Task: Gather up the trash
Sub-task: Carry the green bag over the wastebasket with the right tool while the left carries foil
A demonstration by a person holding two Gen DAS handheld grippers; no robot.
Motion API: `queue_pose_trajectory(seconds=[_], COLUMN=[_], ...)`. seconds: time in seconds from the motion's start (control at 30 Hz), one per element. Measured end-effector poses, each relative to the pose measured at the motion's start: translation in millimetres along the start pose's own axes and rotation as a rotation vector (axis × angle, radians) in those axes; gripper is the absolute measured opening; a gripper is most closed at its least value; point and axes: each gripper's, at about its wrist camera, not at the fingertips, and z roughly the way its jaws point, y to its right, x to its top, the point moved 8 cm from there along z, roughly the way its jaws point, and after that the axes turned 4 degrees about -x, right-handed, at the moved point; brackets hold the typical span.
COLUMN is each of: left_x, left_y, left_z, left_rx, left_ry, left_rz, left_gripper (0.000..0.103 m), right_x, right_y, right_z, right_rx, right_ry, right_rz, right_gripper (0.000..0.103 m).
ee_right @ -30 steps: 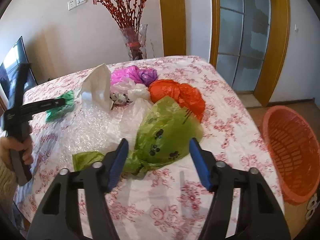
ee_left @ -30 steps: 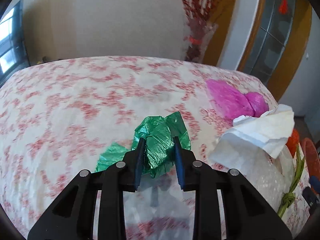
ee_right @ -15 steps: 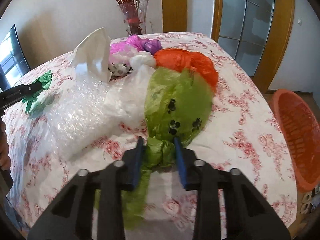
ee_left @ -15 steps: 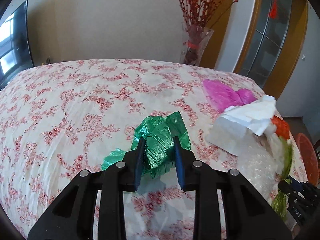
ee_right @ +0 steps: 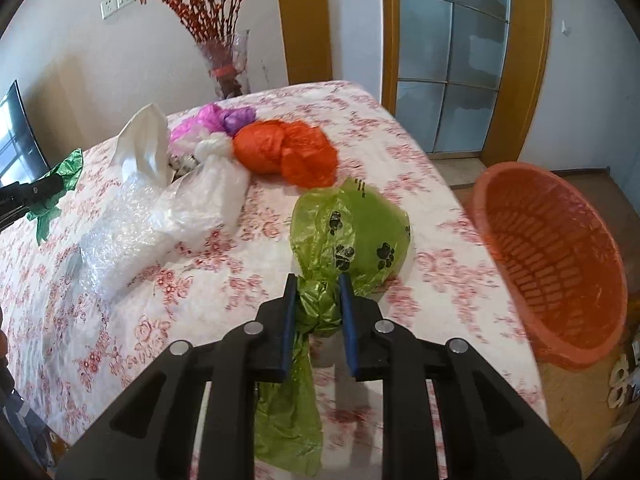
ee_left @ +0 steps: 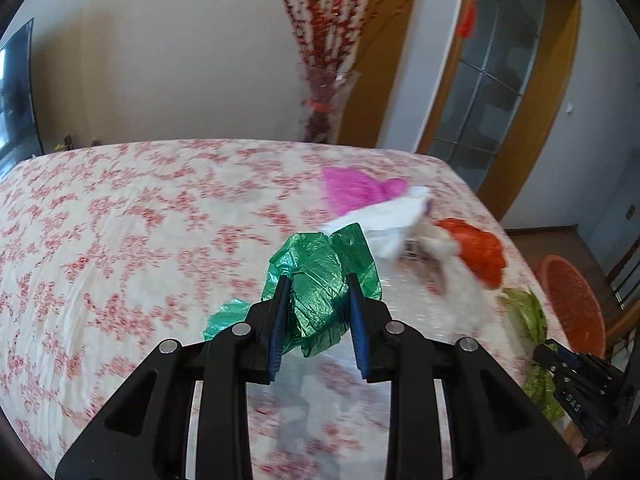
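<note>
Trash: green bag (ee_left: pixel 320 292) pinched in left gripper (ee_left: pixel 318 312), lifted clear of the table (ee_left: pixel 120 240).
Right gripper (ee_right: pixel 318 312): jaws just closed, now pinching the lime bag (ee_right: pixel 352 236) neck.
Meaning: both ready for the basket (ee_right: pixel 560 264).

Table (ee_right: pixel 400 152) under white cloth with red floral print fills near and middle scene. Clear glass vase (ee_right: pixel 230 66) of red berry branches at far edge, against pale wall. Wall sockets (ee_right: pixel 117 2) far left. Dark television screen (ee_right: pixel 18 136) at left. Wood-framed glass door (ee_right: pixel 452 56) far right.
</note>
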Motion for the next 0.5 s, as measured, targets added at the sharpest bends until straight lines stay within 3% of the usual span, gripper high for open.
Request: queue_pose_trajectory(seconds=[0.5], left_x=[-12.7], left_y=[113.0], left_z=[3.3], left_rx=[-0.157], left_ry=[-0.023], left_rz=[0.097], left_gripper=[0.028], right_x=[6.2], right_y=[68.0], right_z=[-24.4], right_rx=[-0.061], right_ry=[0.071], right_rz=[0.075], right_gripper=[0.021])
